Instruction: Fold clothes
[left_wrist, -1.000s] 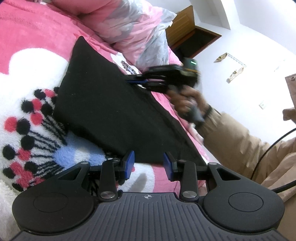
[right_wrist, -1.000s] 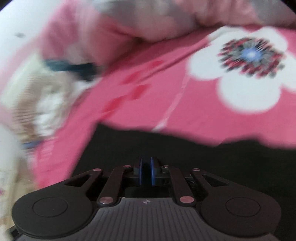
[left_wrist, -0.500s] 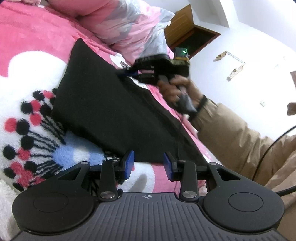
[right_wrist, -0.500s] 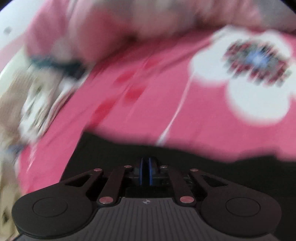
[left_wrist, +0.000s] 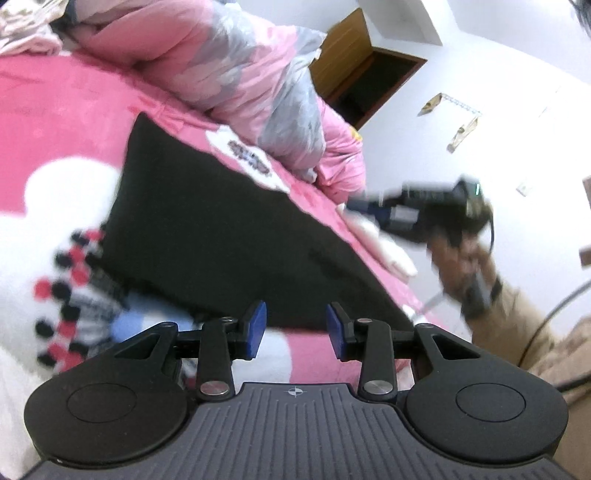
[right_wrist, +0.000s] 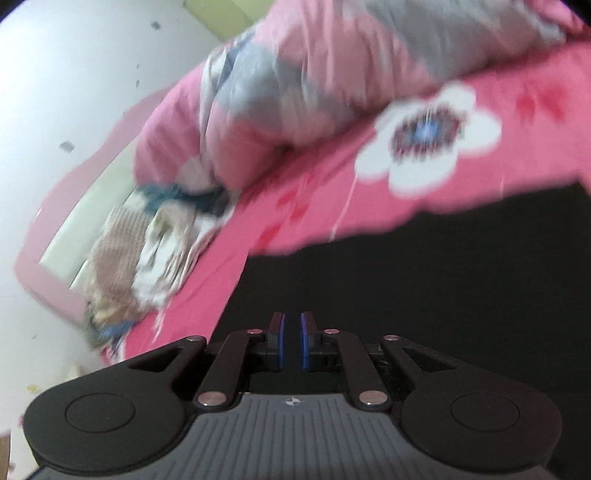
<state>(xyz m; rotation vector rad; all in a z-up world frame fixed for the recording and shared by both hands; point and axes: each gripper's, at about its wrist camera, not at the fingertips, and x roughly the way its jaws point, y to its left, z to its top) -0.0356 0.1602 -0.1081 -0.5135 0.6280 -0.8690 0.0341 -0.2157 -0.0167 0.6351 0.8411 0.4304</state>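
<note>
On the pink flowered bed (left_wrist: 66, 110), a folded black garment (left_wrist: 207, 236) lies flat beside a pink and grey quilt (left_wrist: 236, 70). Your left gripper (left_wrist: 295, 328) hovers at its near edge, jaws parted and empty. Your right gripper (right_wrist: 291, 341) shows a narrow gap, grasping nothing

Both wrist views low over bed (left_wrist: 66, 96), sharing black garment (left_wrist: 207, 236)

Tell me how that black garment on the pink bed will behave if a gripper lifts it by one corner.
The black garment lies flat and follows the pink blanket, so it will probably droop limply. Its fold could fall open if lifted at a single corner. It looks thin, so it is likely light.
</note>
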